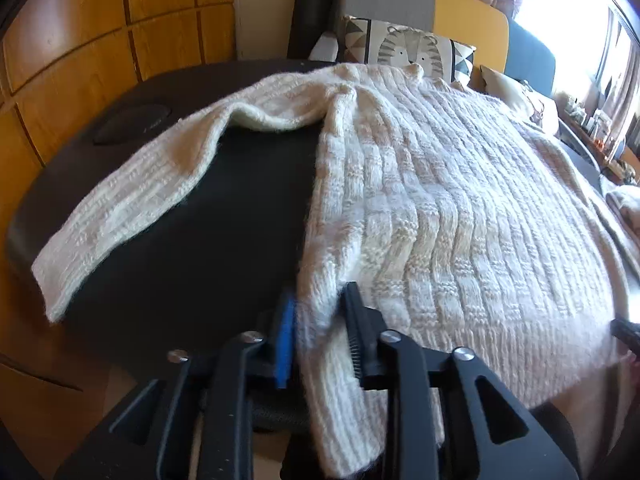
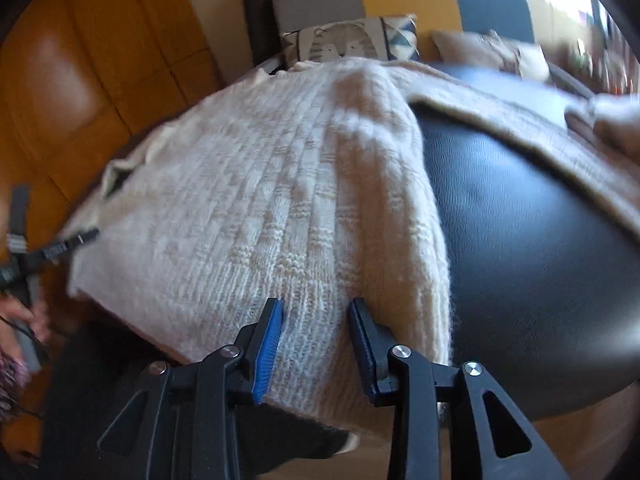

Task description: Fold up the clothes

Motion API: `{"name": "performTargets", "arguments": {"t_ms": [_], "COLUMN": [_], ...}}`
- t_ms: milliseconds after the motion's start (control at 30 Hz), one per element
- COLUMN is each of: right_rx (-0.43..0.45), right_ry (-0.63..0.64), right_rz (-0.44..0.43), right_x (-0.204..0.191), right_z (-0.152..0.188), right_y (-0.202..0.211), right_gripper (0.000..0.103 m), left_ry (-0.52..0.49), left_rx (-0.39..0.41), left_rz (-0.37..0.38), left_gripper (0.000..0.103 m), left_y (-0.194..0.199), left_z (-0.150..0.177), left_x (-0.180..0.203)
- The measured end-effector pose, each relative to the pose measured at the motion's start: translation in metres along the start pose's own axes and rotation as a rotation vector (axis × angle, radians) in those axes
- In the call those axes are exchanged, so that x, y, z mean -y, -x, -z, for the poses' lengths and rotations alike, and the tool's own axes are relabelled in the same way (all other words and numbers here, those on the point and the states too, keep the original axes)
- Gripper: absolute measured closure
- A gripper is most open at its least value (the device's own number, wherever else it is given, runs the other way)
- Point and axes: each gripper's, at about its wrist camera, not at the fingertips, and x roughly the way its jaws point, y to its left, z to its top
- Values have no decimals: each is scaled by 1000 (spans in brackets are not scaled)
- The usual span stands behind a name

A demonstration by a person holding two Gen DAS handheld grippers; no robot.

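Our left gripper [image 1: 318, 312] pinches the near left hem corner of the cream knit sweater [image 1: 440, 208], wool bunched between its pads. Our right gripper [image 2: 316, 320] straddles the hem's other corner, though we cannot tell if it presses. We see the sweater spread flat across the dark table [image 2: 540, 240], one sleeve [image 1: 132, 200] trailing out sideways.

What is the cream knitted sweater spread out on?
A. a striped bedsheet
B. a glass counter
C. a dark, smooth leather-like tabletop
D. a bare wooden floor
C: the cream knitted sweater lies flat on a dark, glossy tabletop, visible beside the sweater in both wrist views.
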Motion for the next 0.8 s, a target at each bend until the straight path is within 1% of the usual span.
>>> {"name": "performTargets", "arguments": {"t_ms": [67,100,133,167,233,267,333,367,433,500,533,567,600,633,667,700,733,767,800], "right_rx": [-5,14,51,88,137,146,121,113,103,87,62,55,70,78,81,83,86,95,110], "right_ry": [-16,-18,-20,-24,-31,-30,-11,9,59,111,140,162,177,174,156,137,118,93,63], "right_rz": [-18,-13,-6,-1,-1,-1,12,30,72,115,140,153,152,138,112,85,59,23,-21], "right_x": [4,4,3,3,2,2,1,-1,-8,-13,-15,-16,-16,-13,-7,-2,4,11,19], "right_z": [-3,-4,-5,-7,-13,-18,-30,-36,-44,-51,-50,-48,-44,-40,-36,-32,-28,-24,-21], "right_y": [6,11,18,24,29,28,17,9,-5,-20,-29,-34,-34,-33,-30,-28,-26,-24,-22], "right_gripper": [69,69,69,68,68,68,67,67,67,67,67,65,65,64,63,62,60,60,60], "left_ry": [59,85,111,138,190,209,223,204,117,-13,-81,-135,-167,-199,-211,-179,-132,-98,-98], "left_rx": [26,46,66,87,124,130,112,91,47,-1,-25,-27,8,43,61,45,21,7,12], "left_rz": [-15,-28,-34,-26,-2,27,80,94,82,19,-25,-62,-90,-117,-129,-108,-76,-51,-46], "left_gripper": [64,62,53,41,29,27,27,27,27,27,27,23,20,12,7,5,0,0,0], "left_y": [13,19,24,27,33,31,23,15,-3,-25,-36,-42,-40,-39,-38,-40,-43,-44,-43], "left_z": [-2,-4,-6,-8,-15,-20,-29,-33,-38,-39,-36,-32,-26,-21,-17,-18,-20,-22,-22], "left_x": [-11,-16,-18,-19,-17,-12,4,17,45,72,81,88,89,91,89,82,73,66,65]}}
